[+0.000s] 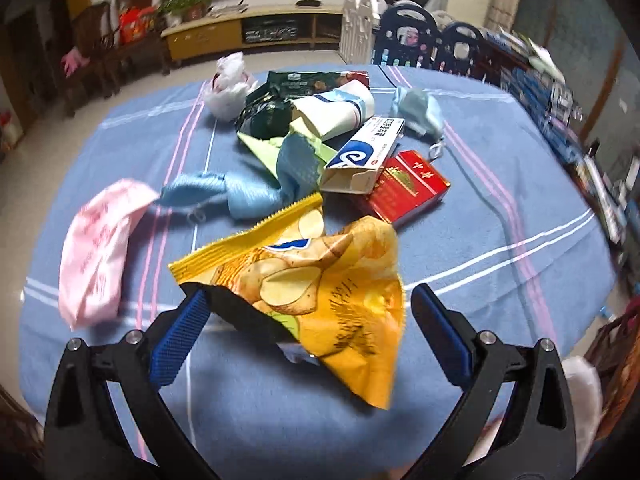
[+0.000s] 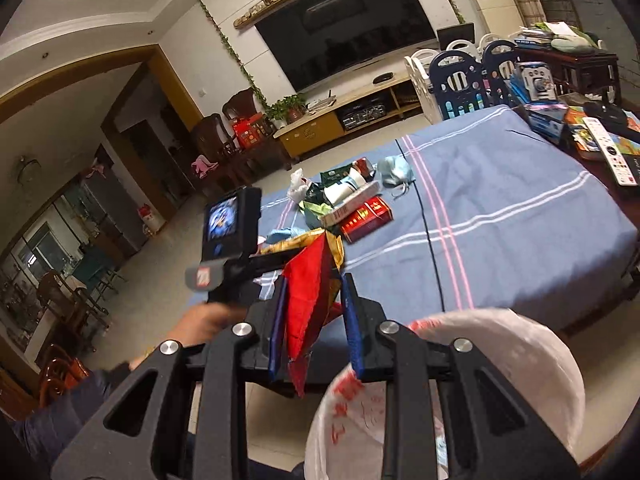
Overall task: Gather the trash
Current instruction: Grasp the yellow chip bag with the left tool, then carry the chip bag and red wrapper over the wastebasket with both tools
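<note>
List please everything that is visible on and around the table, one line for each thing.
chip bag: 1, yellow, near edge of table, between the left gripper's fingers
red wrapper: 1, red, between the right gripper's fingers
cigarette box: 1, red, centre of table
toothpaste box: 1, white and blue, open end, partly on the cigarette box
face masks: 2, light blue, one far right of the pile, one left
pink bag: 1, pink, left of pile
tablecloth: 1, blue with stripes
trash bag: 1, white, open, below table edge
left gripper: open
right gripper: shut on the wrapper
</note>
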`<act>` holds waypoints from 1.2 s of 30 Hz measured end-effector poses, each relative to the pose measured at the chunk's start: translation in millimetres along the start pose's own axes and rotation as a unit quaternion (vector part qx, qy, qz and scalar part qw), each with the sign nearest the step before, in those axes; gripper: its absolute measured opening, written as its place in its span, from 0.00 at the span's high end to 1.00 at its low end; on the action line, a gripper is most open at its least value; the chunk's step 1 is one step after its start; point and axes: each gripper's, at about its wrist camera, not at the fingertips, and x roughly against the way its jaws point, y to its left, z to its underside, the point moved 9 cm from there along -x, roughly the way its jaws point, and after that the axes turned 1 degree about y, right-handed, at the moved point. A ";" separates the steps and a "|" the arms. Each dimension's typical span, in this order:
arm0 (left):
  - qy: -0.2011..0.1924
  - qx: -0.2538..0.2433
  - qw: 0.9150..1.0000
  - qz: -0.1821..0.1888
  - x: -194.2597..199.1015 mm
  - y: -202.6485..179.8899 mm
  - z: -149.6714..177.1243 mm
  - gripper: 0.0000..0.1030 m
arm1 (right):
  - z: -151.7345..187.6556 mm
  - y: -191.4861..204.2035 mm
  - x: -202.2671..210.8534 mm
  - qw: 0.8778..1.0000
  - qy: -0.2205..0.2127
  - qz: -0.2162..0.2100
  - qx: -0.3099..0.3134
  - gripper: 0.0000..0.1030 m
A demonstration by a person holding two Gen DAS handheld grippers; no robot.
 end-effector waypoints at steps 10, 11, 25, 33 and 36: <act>0.042 0.024 0.996 0.074 -32.7 -4.3 14.6 0.45 | 4.0 -4.1 20.0 1.000 -0.003 0.012 0.004 0.73; 0.037 0.032 0.995 0.086 -28.3 -5.0 12.3 0.54 | 5.6 -4.1 19.2 1.000 -0.001 0.012 0.003 0.73; -0.133 0.017 0.982 0.130 189.1 8.2 30.1 0.92 | -8.2 44.5 29.0 0.998 -0.023 0.004 0.051 0.73; -0.208 0.060 0.968 0.128 278.2 45.7 127.5 0.92 | 2.7 88.5 30.6 0.995 -0.036 -0.013 0.091 0.73; -0.205 0.014 0.974 0.093 276.7 26.9 133.0 0.92 | 6.5 100.4 30.7 0.993 -0.041 -0.005 0.114 0.73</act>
